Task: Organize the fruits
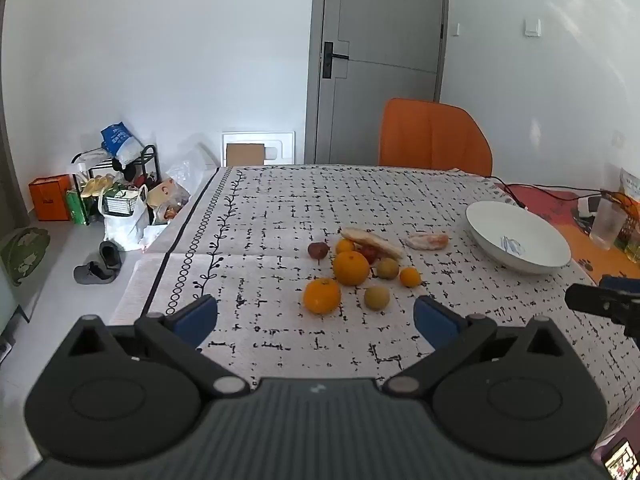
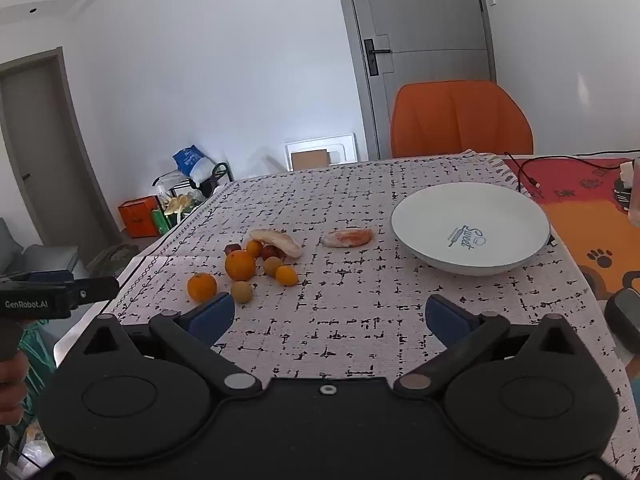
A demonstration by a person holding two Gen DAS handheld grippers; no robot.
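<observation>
Left wrist | left gripper spread, hovering | right gripper spread, hovering

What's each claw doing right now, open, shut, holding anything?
Left claw: open, holding nothing, above the table short of the fruit.
Right claw: open, holding nothing.

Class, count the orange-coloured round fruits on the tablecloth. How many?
4: large orange mid-cluster, another nearest the grippers, small one behind, small one on the right. Others may be hidden.
</observation>
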